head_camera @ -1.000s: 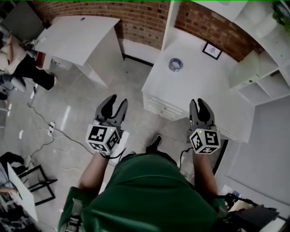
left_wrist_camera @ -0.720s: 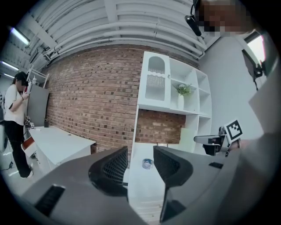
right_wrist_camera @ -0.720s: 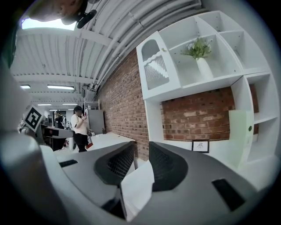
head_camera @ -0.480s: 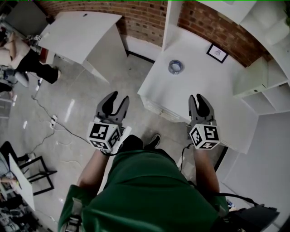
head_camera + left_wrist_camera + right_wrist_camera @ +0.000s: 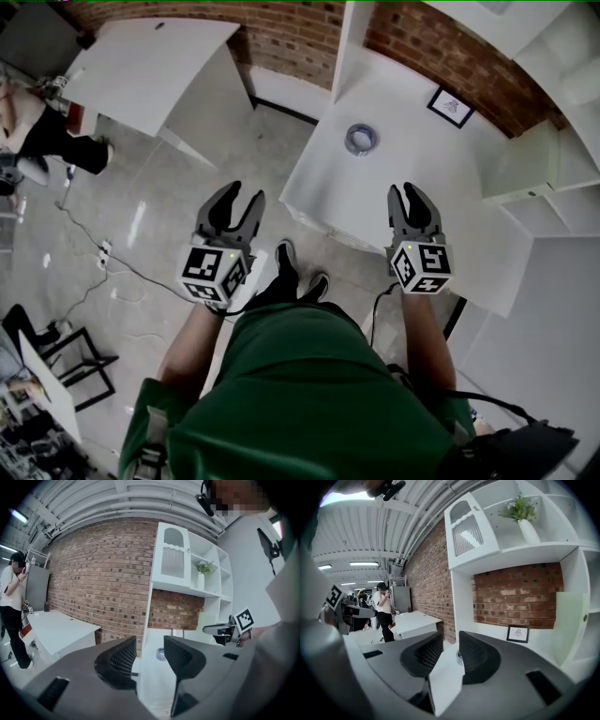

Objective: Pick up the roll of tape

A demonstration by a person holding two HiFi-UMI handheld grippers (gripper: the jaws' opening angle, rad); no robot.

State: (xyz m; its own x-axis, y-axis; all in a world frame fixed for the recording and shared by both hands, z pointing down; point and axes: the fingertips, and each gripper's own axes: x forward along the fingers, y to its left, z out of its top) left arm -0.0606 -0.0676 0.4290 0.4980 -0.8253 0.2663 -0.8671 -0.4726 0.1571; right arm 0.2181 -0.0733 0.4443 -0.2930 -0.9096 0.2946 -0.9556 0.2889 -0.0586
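The roll of tape (image 5: 361,139), grey-blue and lying flat, sits near the back of a white desk (image 5: 412,197) by the brick wall. My right gripper (image 5: 406,194) hovers over the desk's front edge, well short of the roll, jaws open with nothing between them. Left of the desk, over the floor, my left gripper (image 5: 238,201) is open and empty too. In the left gripper view the tape (image 5: 161,654) shows far off between the jaws of the left gripper (image 5: 150,641). In the right gripper view the right gripper (image 5: 450,637) mostly hides the roll.
A small framed picture (image 5: 450,106) leans at the desk's back right. White shelving (image 5: 544,159) borders the desk's right side. Another white table (image 5: 141,66) stands at the far left, with a person (image 5: 47,141) beside it. Cables (image 5: 94,272) lie on the floor.
Both grippers have moved forward toward the desk, and the right one now reaches over its front edge. A foot has stepped forward. The jaws stay as they were.
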